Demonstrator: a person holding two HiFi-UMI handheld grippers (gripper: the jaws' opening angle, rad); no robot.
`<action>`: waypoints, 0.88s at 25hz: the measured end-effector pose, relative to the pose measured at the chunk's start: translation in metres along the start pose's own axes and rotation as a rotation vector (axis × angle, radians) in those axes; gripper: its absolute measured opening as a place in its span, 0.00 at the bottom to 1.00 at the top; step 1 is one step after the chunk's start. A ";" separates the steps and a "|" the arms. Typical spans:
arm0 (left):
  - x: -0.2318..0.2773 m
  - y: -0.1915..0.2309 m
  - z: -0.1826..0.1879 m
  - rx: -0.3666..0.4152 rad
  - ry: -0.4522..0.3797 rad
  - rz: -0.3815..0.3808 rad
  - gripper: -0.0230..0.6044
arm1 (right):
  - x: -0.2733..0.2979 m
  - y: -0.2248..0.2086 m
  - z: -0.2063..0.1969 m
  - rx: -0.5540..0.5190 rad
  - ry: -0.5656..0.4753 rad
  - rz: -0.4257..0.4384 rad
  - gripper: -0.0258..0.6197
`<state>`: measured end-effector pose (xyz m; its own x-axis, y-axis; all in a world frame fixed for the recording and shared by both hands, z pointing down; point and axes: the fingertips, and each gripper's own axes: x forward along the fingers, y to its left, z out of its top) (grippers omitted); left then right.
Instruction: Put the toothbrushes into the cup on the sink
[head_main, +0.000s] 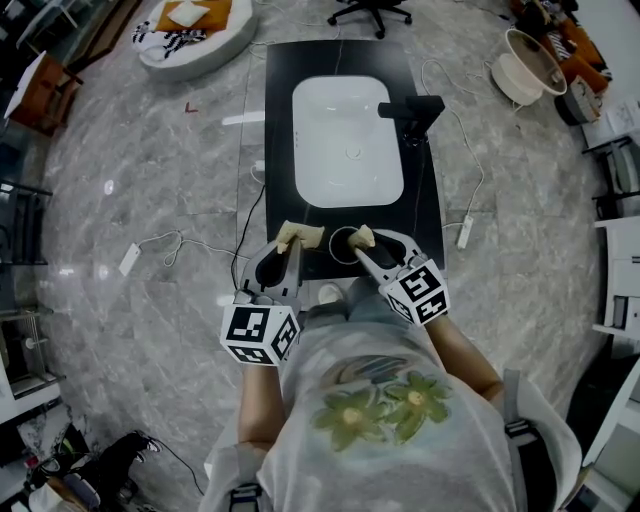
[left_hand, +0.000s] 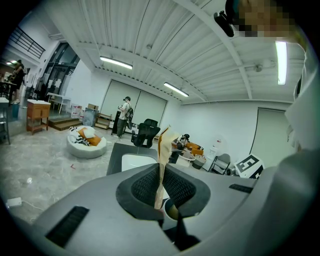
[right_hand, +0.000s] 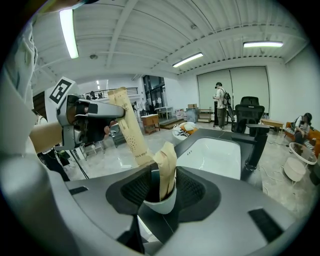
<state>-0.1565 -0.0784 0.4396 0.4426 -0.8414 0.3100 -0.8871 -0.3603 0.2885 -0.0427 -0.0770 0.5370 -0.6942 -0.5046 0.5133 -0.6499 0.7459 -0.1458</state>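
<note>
Below, black counter (head_main: 280, 100) with white basin (head_main: 347, 140) on grey marble floor (head_main: 150, 180).

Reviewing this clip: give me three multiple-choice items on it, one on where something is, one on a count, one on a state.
1. Where does the cup stand?
A. On a shelf
B. On the counter, in front of the basin
C. Inside the basin

2. How many paper-wrapped toothbrushes show?
A. One
B. Two
C. Four

3. What state is the left gripper in?
A. Open and empty
B. Shut on a wrapped toothbrush
C. Shut on the cup's rim

Answers:
1 B: the head view shows the cup on the dark counter, on the person's side of the basin.
2 B: one stands in the cup, the other is in the left gripper.
3 B: in the left gripper view its jaws pinch the thin wrapper.
</note>
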 end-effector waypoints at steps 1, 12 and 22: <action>-0.001 0.000 0.000 -0.002 -0.002 0.000 0.09 | -0.001 0.001 0.002 -0.003 -0.004 0.000 0.26; -0.001 -0.008 0.007 -0.007 -0.016 0.020 0.09 | -0.025 -0.012 0.043 -0.029 -0.110 -0.025 0.27; -0.004 -0.027 0.027 -0.025 -0.045 0.064 0.09 | -0.065 -0.016 0.097 -0.050 -0.267 0.037 0.13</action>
<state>-0.1379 -0.0763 0.4061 0.3782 -0.8798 0.2880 -0.9097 -0.2956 0.2918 -0.0172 -0.0989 0.4240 -0.7788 -0.5681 0.2660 -0.6109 0.7833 -0.1155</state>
